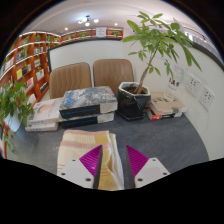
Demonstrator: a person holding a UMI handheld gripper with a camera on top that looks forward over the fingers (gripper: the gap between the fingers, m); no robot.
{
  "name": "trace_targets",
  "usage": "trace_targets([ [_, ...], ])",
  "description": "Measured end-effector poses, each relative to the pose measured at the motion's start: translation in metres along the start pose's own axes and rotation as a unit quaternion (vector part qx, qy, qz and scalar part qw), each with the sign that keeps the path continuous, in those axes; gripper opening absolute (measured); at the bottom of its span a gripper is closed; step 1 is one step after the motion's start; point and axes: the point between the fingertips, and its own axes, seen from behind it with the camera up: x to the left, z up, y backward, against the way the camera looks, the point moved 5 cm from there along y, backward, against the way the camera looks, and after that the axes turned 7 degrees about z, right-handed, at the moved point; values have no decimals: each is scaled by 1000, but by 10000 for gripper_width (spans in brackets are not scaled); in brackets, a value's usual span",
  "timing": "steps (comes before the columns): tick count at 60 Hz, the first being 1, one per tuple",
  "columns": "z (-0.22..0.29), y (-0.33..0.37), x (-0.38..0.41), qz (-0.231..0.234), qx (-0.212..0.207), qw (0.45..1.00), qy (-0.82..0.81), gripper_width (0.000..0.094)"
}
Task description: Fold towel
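Observation:
A striped towel [82, 148] in cream, yellow and peach lies on the grey table [170, 145], just ahead of and under my fingers. My gripper [113, 163] is open, with the magenta pads apart. A bunched fold of the towel [110, 172] with a white edge runs between the fingers; the left finger [90, 160] is over the towel and the right finger [138, 160] is over the bare table beside it.
Stacks of books [85, 103] lie across the table beyond the towel. A potted plant [150, 55] stands behind them on the right, beside more books [165, 106]. Two chairs [92, 75] stand at the back. Bookshelves [30, 60] and another plant [10, 105] are on the left.

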Motion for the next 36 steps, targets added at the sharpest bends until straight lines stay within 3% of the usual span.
trace_targets([
  [8,15,24,-13,47,-16,999,-4,732],
  [12,32,52,-9,67,-28,997,3,816],
  [22,52,137,14,110,-56,992,11,823],
  [36,14,237,53,143,-69,987,34,826],
])
